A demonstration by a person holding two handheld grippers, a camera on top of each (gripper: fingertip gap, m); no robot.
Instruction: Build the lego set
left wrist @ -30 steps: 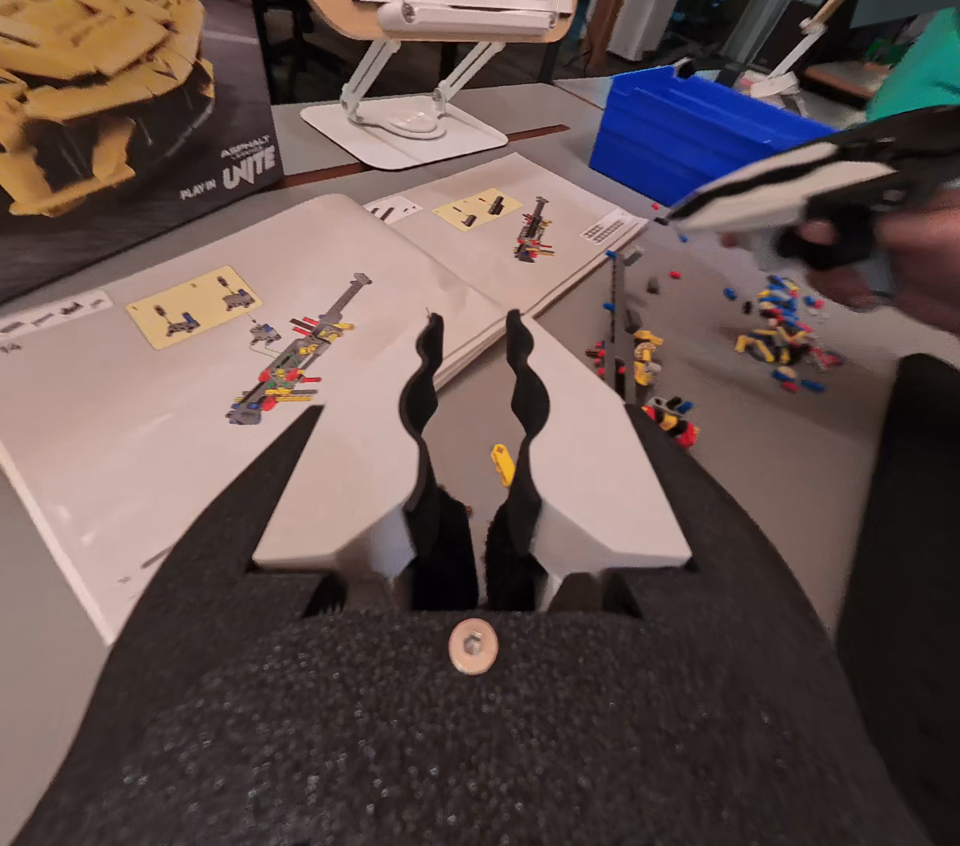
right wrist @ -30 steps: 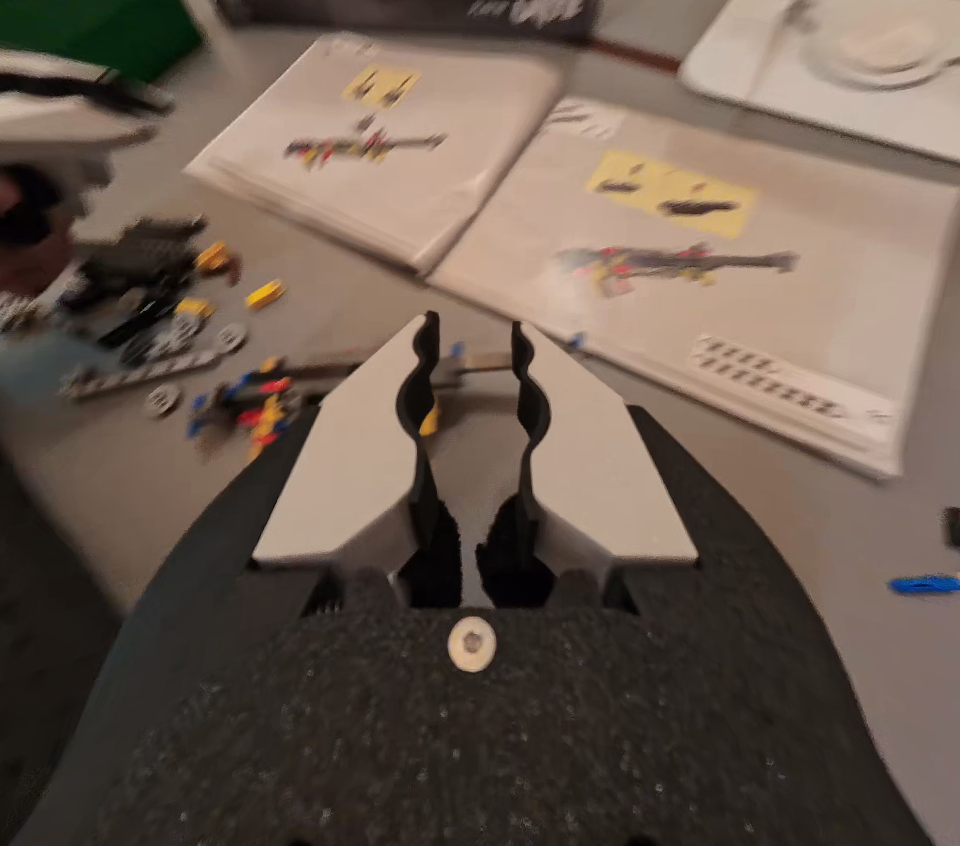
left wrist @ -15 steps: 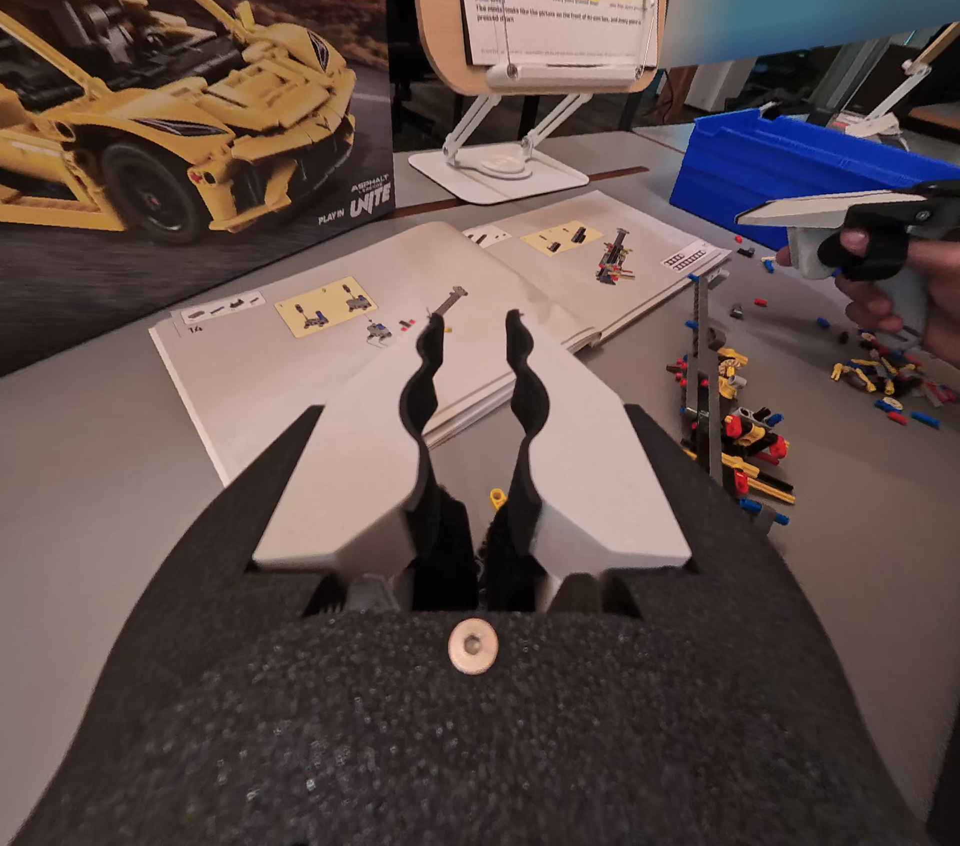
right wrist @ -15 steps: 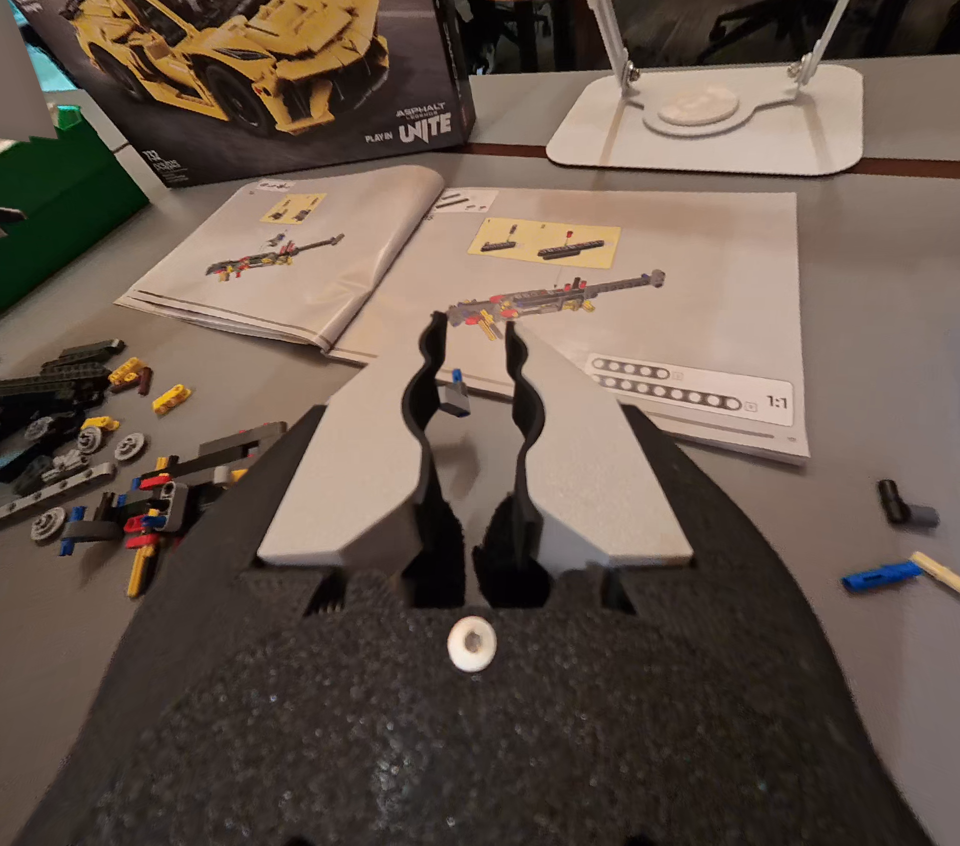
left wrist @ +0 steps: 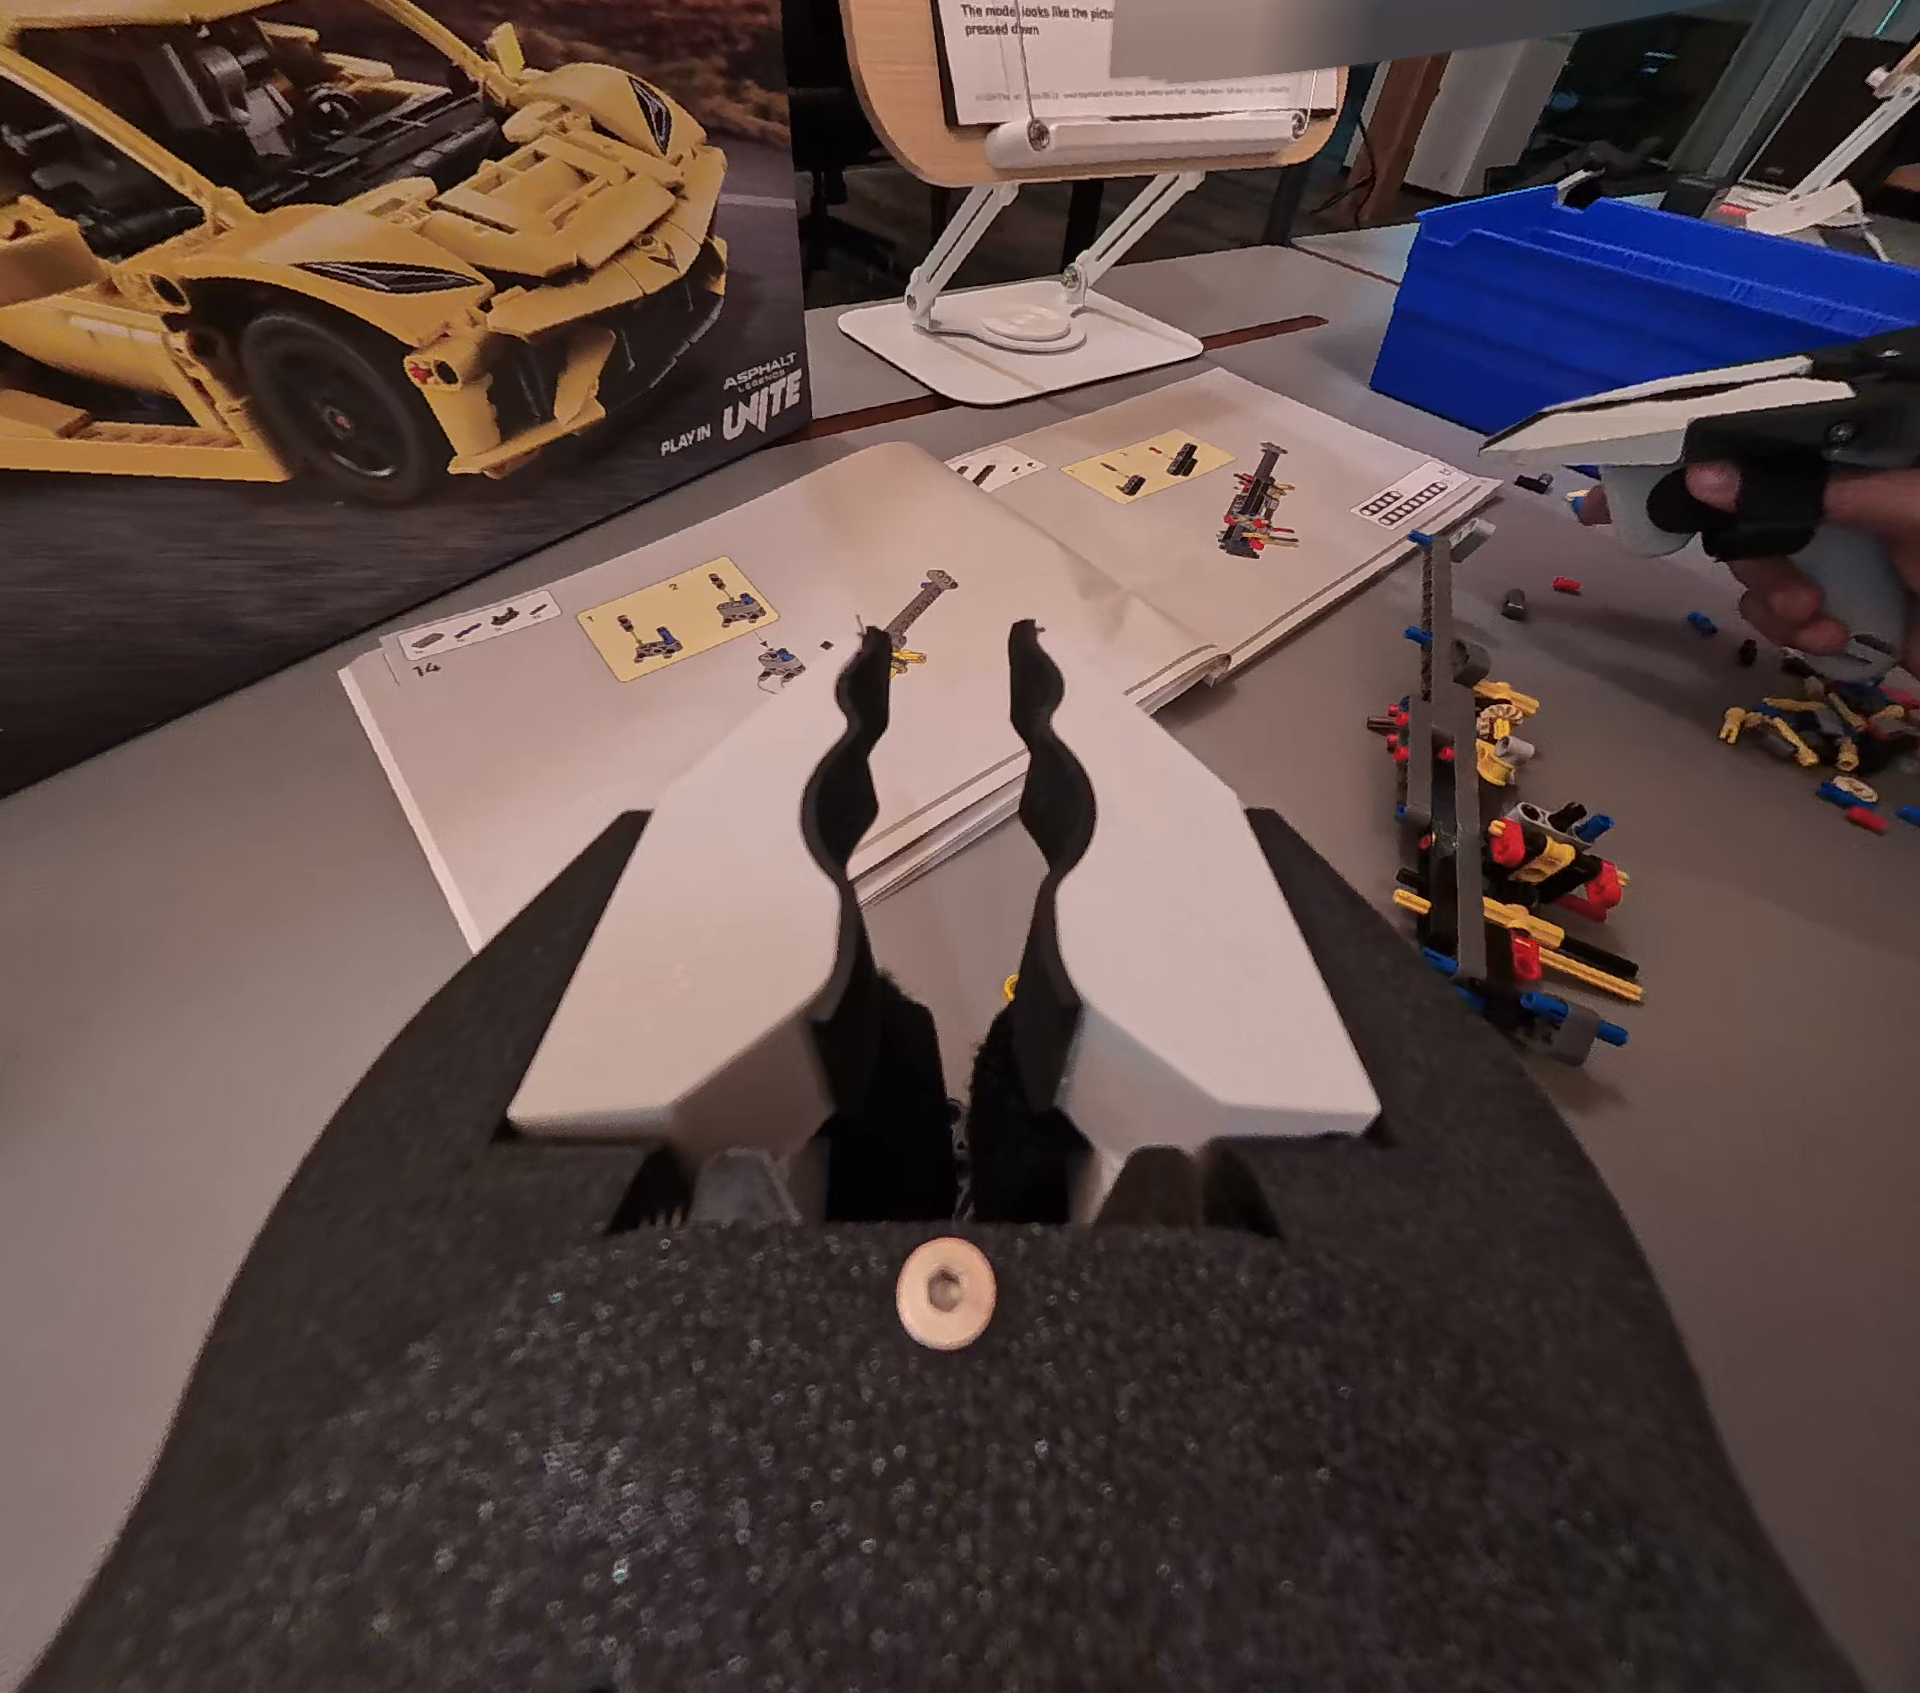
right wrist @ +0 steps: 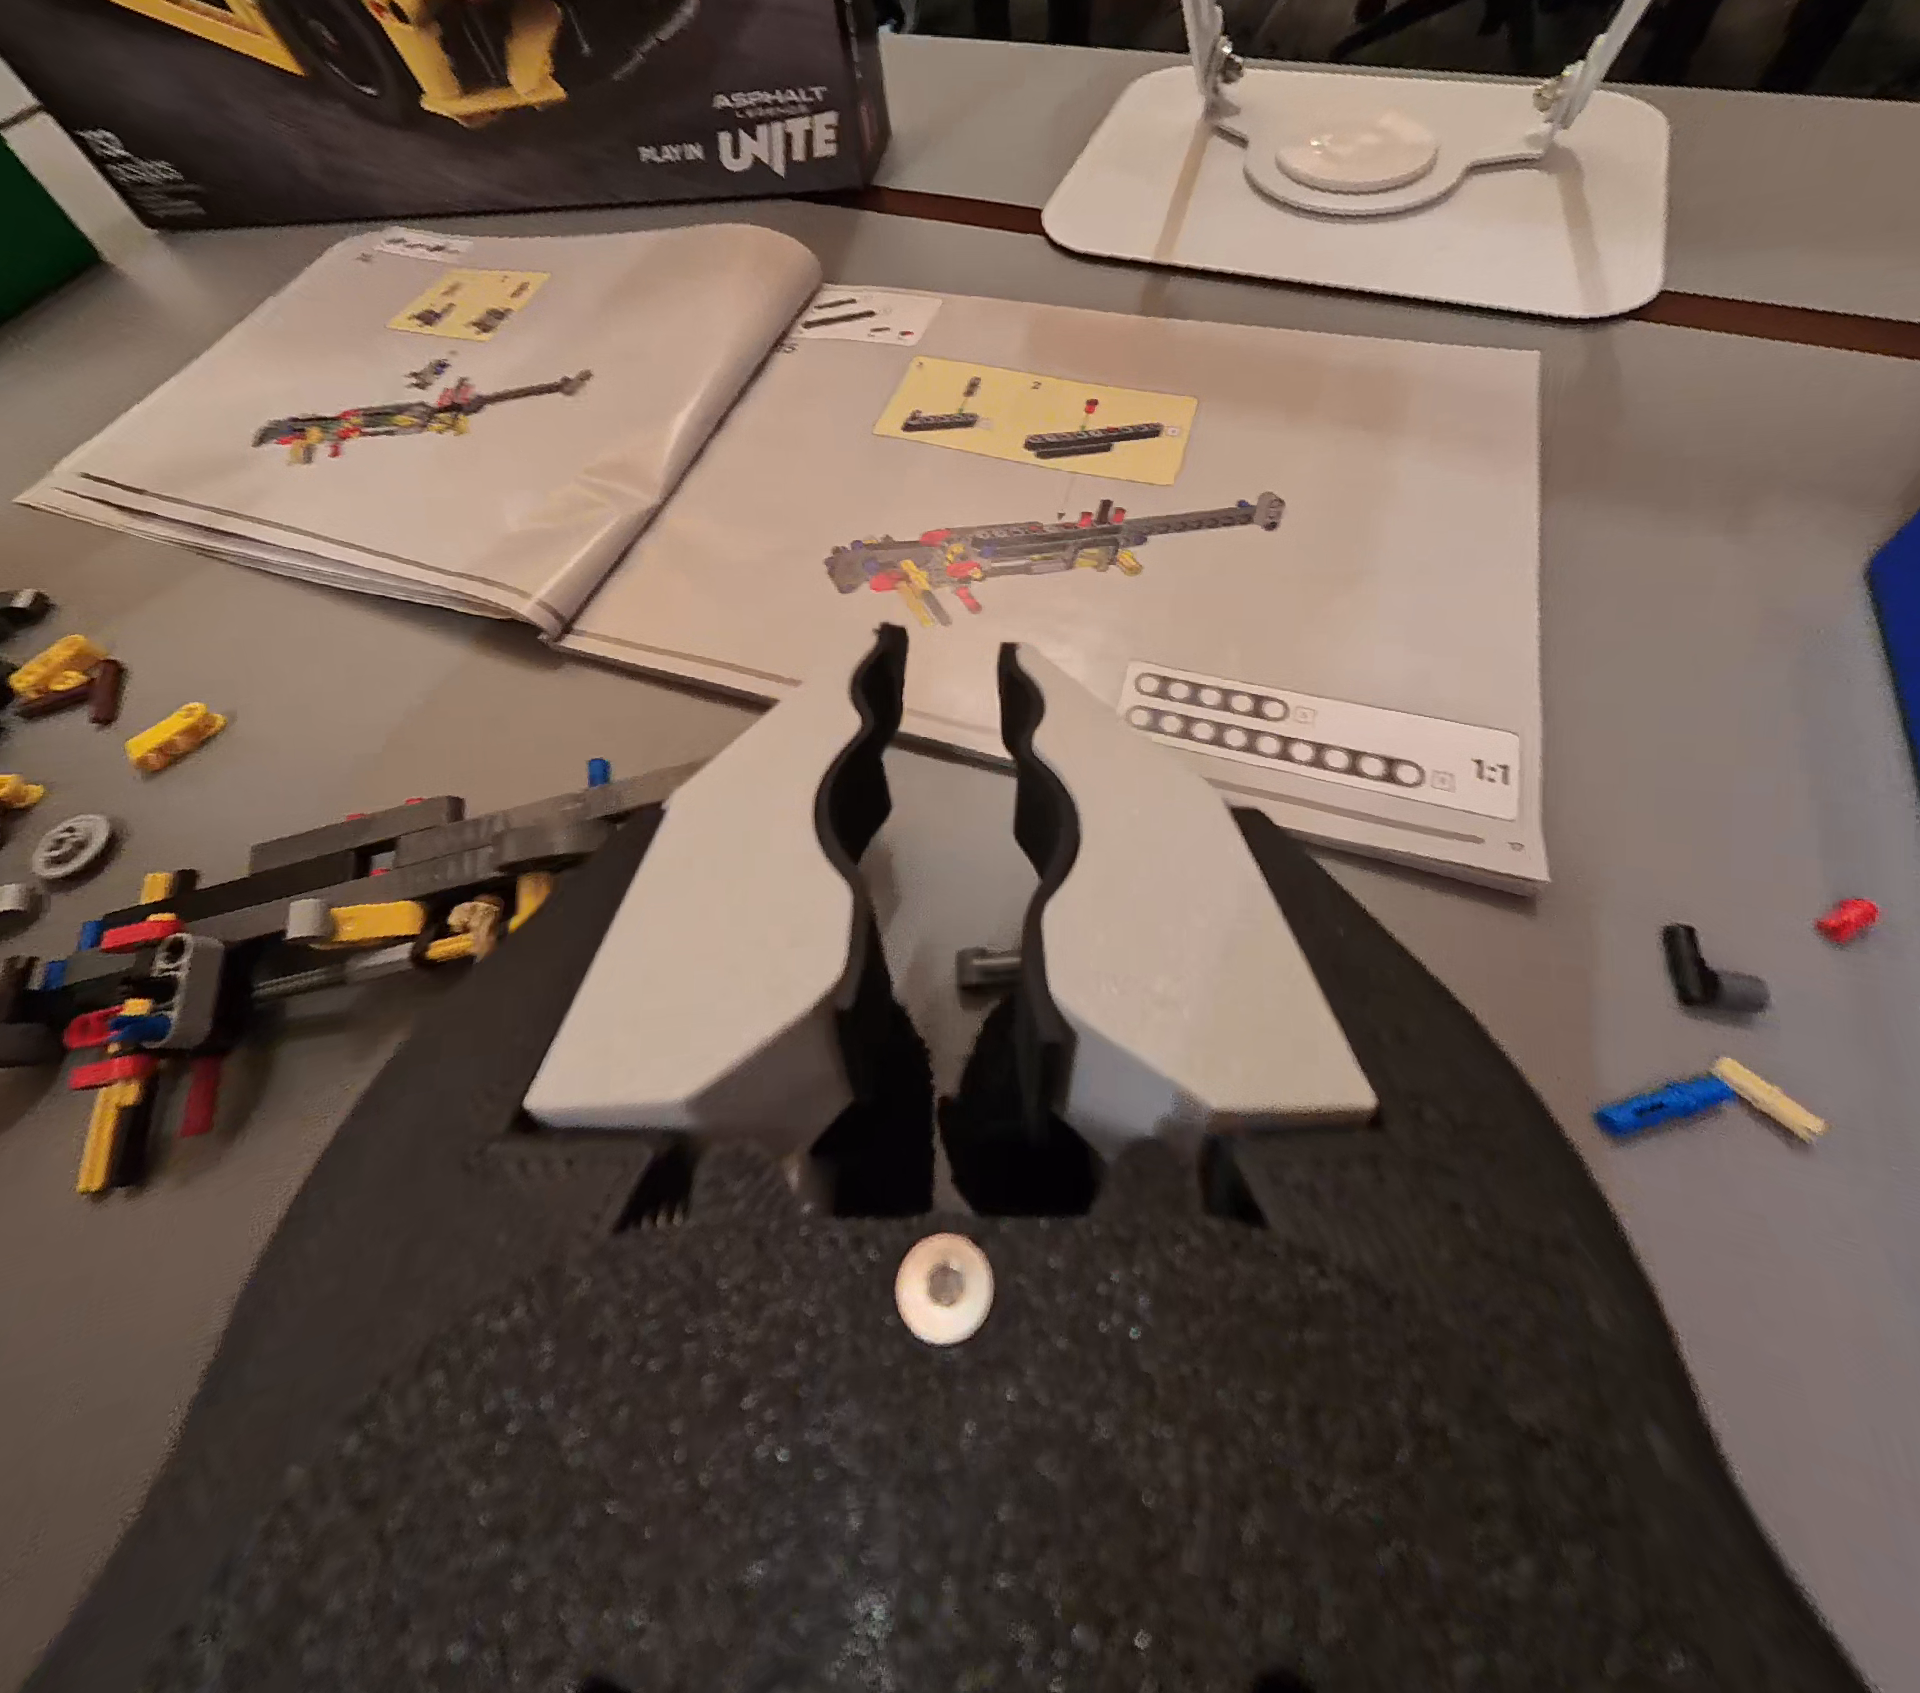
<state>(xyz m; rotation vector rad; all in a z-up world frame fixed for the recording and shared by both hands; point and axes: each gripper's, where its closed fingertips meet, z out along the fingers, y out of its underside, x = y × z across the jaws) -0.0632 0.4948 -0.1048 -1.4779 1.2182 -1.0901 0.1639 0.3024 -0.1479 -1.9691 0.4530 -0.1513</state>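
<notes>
Lego assembly [right wrist: 312, 905], a long grey and black beam bristling with red, yellow and blue pins, lies flat on the grey counter [right wrist: 1662, 500] just in front of the open instruction booklet [right wrist: 727, 480], toward its left page in the right wrist view. We take the booklet as our landmark. Behind it stands the set's box [left wrist: 364, 189], printed with a yellow sports car and several lines of white lettering that we leave unread. Also behind the booklet, to the right of the box, sits a white stand [left wrist: 1023, 324] holding a wooden board with a printed sheet. Right of the booklet we see a blue bin [left wrist: 1621, 303] and, nearer, scattered loose pieces [left wrist: 1808, 729]. The booklet's pages carry yellow step panels, part diagrams and small numerals.

Our left gripper [left wrist: 945, 635] hovers over the booklet's near edge, its fingers [left wrist: 727, 895] spread apart and holding nothing. Our right gripper [right wrist: 945, 646] hangs over the booklet's right page corner with its fingers likewise parted and empty; a small grey pin [right wrist: 982, 966] lies on the counter beneath the gap. Small black, red and blue pieces [right wrist: 1704, 978] lie to the right.
</notes>
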